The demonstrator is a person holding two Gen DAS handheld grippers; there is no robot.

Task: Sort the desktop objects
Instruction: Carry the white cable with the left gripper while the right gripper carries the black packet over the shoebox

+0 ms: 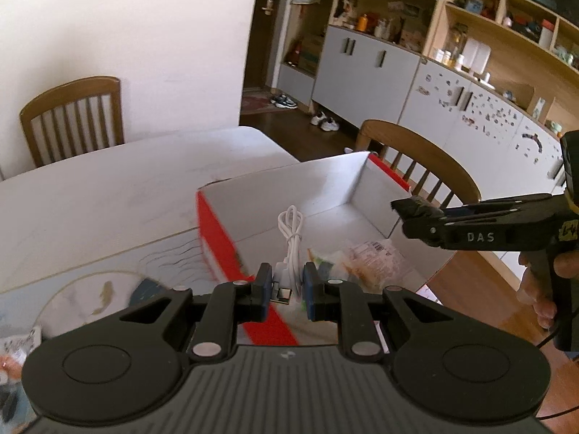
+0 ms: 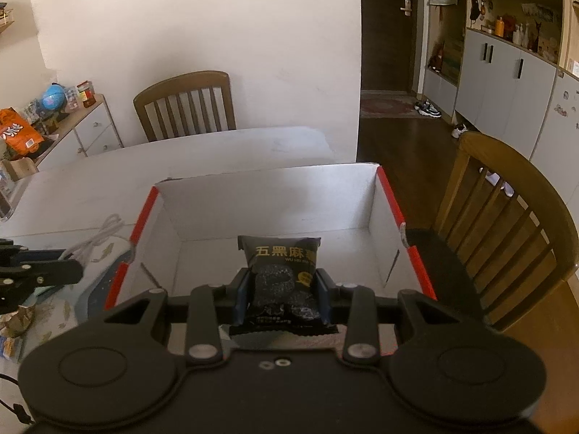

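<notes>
A: We start with the white worktop [image 2: 231, 152], which carries everything, two wooden chairs [image 2: 184, 103] drawn up to it.

B: Next in size is the open cardboard box [image 2: 275, 199], white inside with red edges, standing on the worktop near its right edge.

A: From the left wrist view we see a clear-wrapped snack packet [image 1: 376, 256] lying on the box floor, though blur leaves us unsure what it contains.

B: Then the left claw [image 1: 286, 291]. It is clenched on a coiled white USB cable [image 1: 291, 238], gripping it near the plug end; the loops hang forward over the box's near left wall.

A: The right claw [image 2: 283, 298] is likewise clenched, grasping a black snack packet [image 2: 280, 275] with yellow lettering. The packet stands upright between the pads, above the near part of the box interior.

B: In the left wrist view the right claw [image 1: 410, 211] appears from the side, over the box's right wall, with fingers of the person's hand [image 1: 539, 289] wrapped round its handle.

A: Smallest, at the far left of the worktop, lies a crumpled wrapper [image 2: 18, 320].
</notes>
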